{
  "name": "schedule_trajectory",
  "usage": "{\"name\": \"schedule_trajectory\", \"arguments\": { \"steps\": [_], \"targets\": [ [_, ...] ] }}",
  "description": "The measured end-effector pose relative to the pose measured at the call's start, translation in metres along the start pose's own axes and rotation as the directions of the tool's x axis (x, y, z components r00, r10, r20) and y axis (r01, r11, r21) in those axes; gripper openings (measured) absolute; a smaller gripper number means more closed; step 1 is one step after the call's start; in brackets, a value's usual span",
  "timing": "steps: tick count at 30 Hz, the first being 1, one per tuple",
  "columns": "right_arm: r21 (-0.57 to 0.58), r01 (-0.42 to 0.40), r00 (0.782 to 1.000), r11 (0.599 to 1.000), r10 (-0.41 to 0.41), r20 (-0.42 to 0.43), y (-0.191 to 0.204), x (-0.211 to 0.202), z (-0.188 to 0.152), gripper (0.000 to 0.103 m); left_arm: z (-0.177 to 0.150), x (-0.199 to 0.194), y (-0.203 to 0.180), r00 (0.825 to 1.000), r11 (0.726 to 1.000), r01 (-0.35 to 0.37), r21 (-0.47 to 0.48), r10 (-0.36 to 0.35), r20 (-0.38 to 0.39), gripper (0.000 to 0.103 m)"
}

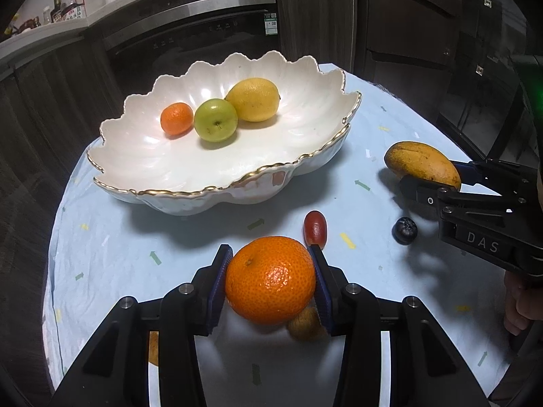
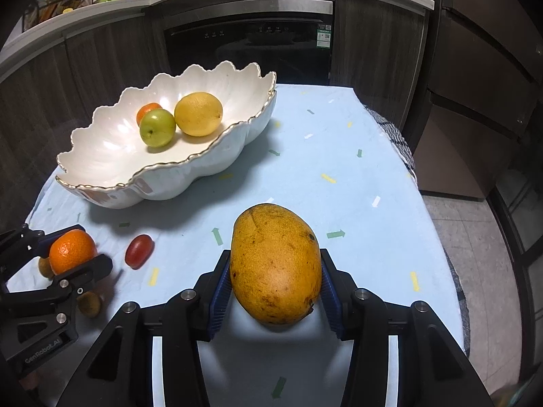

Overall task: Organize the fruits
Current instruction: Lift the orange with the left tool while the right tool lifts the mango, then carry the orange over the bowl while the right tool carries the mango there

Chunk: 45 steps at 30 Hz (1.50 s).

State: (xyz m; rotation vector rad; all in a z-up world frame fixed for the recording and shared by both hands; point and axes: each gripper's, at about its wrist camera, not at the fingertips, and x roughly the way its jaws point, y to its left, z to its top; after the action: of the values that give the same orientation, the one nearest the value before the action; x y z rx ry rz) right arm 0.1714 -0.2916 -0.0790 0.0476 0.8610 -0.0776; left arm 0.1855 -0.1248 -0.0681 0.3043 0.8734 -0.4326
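Note:
A white scalloped bowl point(image 1: 142, 156) with a gold rim stands on the table's far left; it also shows in the right wrist view point(image 2: 101, 156). It holds a small orange point(image 1: 176, 118), a green apple point(image 1: 215, 120) and a lemon point(image 1: 253, 99). My left gripper point(image 1: 269, 279) is shut on a large orange point(image 1: 269, 279), near the front of the table. My right gripper point(image 2: 275, 271) is shut on a mango point(image 2: 275, 264), to the right of the bowl. The mango also shows in the left wrist view point(image 1: 422, 164).
On the light blue cloth point(image 2: 339, 169) lie a red grape point(image 1: 314, 225), a dark blueberry point(image 1: 405, 230) and small brown fruits point(image 1: 305, 325) point(image 2: 89, 303). Another orange fruit point(image 1: 153, 347) peeks out below my left gripper. Dark cabinets and an oven point(image 2: 247, 44) stand behind the table.

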Motion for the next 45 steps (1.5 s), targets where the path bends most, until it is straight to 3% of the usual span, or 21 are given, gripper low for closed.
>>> {"name": "schedule_trajectory", "arguments": {
  "steps": [27, 45],
  "targets": [
    [-0.037, -0.008, 0.992, 0.999, 0.012, 0.122, 0.026, -0.053, 0.029, 0.048, 0.016, -0.057, 0.023, 0.992, 0.999, -0.007, -0.031, 0.011, 0.127, 0.044],
    [-0.046, -0.021, 0.986, 0.999, 0.028, 0.163, 0.043, -0.051, 0.059, 0.048, 0.044, -0.061, 0.054, 0.981, 0.997, -0.033, -0.064, 0.044, 0.189, 0.044]
  ]
}}
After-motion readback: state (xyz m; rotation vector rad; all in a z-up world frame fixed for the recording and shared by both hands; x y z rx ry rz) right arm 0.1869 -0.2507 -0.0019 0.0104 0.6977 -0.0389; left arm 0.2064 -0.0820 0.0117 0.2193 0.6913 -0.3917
